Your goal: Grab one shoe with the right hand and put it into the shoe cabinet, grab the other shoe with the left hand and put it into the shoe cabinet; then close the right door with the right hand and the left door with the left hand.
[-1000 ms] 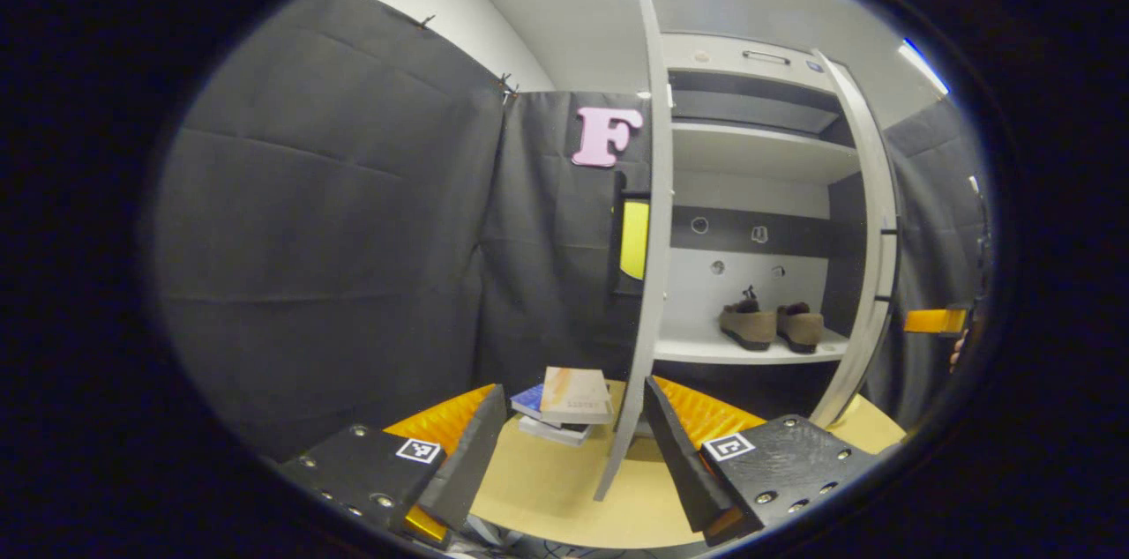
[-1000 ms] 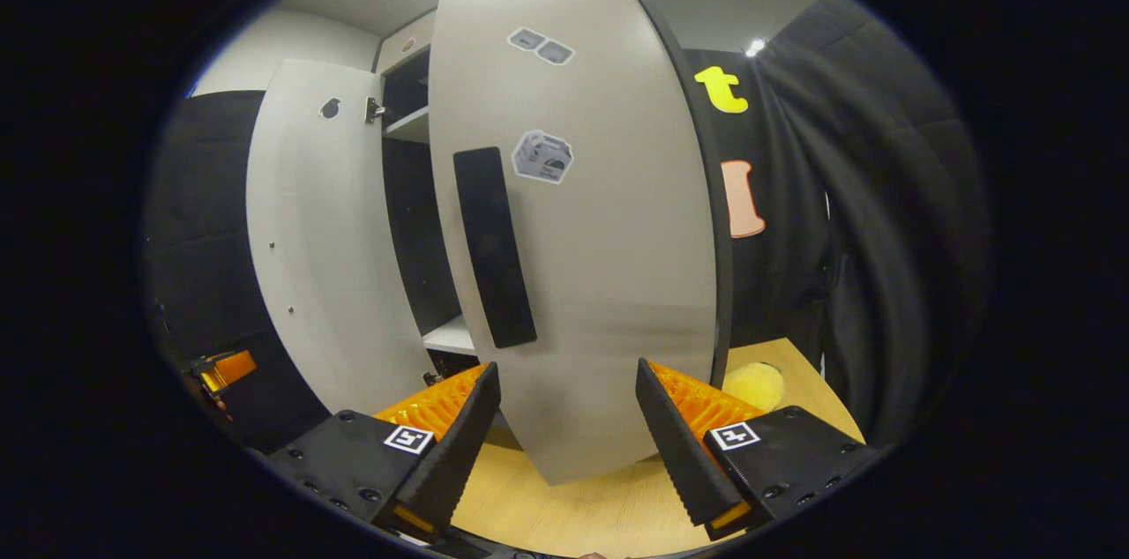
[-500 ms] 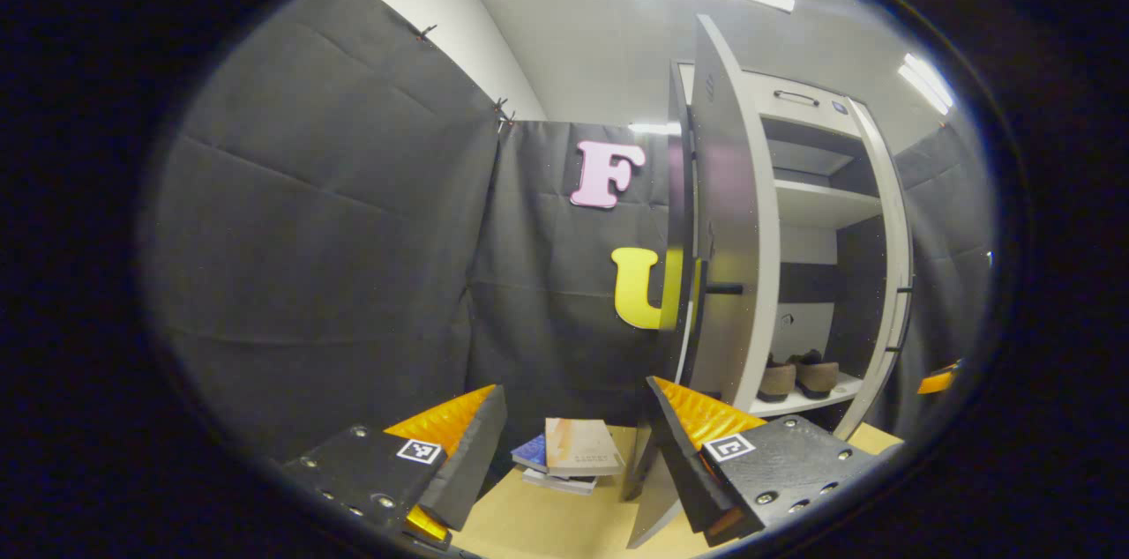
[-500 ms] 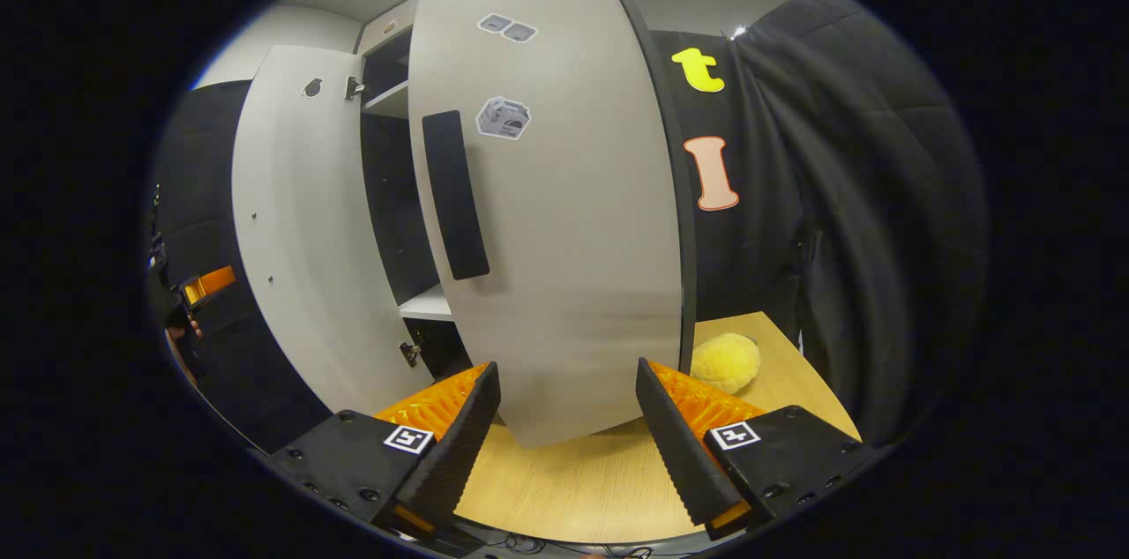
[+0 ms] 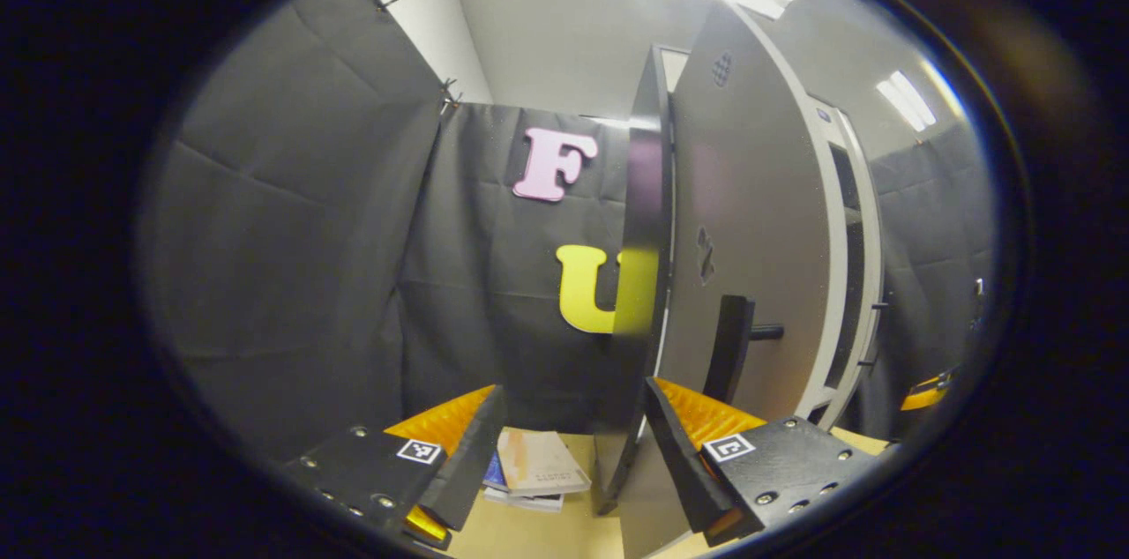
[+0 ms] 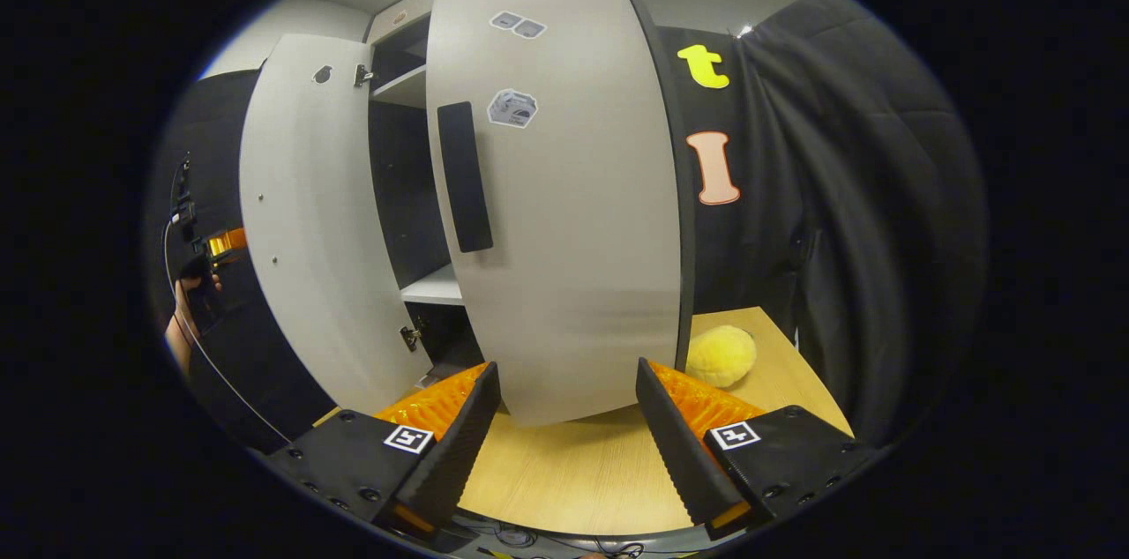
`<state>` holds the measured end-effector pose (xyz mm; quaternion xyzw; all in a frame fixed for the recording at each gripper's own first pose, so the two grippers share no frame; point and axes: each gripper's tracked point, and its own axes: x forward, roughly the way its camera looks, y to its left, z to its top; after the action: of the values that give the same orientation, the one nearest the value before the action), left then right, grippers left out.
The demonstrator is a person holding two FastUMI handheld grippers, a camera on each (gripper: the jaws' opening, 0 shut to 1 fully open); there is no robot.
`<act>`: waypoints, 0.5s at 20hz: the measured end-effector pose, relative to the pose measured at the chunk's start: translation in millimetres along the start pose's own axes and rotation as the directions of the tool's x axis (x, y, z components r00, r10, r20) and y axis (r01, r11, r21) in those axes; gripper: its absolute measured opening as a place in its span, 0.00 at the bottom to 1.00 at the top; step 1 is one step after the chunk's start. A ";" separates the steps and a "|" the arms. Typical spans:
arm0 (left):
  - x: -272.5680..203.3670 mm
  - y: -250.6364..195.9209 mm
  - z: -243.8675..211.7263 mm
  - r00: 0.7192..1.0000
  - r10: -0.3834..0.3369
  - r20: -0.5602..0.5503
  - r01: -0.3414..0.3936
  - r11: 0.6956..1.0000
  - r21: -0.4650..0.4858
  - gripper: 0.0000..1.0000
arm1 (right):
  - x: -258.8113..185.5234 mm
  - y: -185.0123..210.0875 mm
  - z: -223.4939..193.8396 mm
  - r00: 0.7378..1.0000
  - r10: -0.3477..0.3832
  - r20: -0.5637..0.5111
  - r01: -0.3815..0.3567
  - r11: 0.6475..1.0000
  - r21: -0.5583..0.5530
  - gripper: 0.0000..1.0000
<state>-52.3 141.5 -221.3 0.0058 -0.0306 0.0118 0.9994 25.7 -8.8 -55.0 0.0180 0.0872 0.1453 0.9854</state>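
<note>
Shoe cabinet (image 6: pixel 414 92) doors ajar on wooden table (image 6: pixel 573 471); both tongs (image 5: pixel 573 444) (image 6: pixel 569 436) spread, empty.

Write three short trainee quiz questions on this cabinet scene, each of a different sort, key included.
1. True or false: the right gripper is clamped on the grey right door's black bar handle.
2. What lies on the wooden table beside that door: A a yellow plush toy, B a mug, C a shoe?
3. Fill in: near the left gripper, a small stack of ___ lies on the table.

Key: 1 false, its jaws stand open; 2 A; 3 books.
</note>
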 end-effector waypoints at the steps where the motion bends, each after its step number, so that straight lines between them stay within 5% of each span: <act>1: 0.7 2.7 -0.5 1.000 0.007 -0.005 -0.007 1.000 0.011 0.91 | -0.6 -2.5 -1.1 1.000 -0.003 -0.001 0.003 1.000 0.008 0.98; 9: 10.2 -3.7 -5.7 0.999 -0.008 -0.036 0.009 1.000 0.023 0.90 | 7.6 -18.6 -3.7 1.000 -0.027 -0.001 0.027 1.000 -0.006 0.98; 10: 11.6 -5.4 -6.5 0.999 -0.013 -0.040 0.014 1.000 0.017 0.98 | 9.3 -19.0 -3.0 1.000 -0.025 -0.001 0.025 1.000 -0.001 0.98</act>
<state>-40.2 136.4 -227.1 0.0141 -0.0106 0.0054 0.9998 39.3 -24.3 -60.6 0.0162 0.0876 0.1329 0.9871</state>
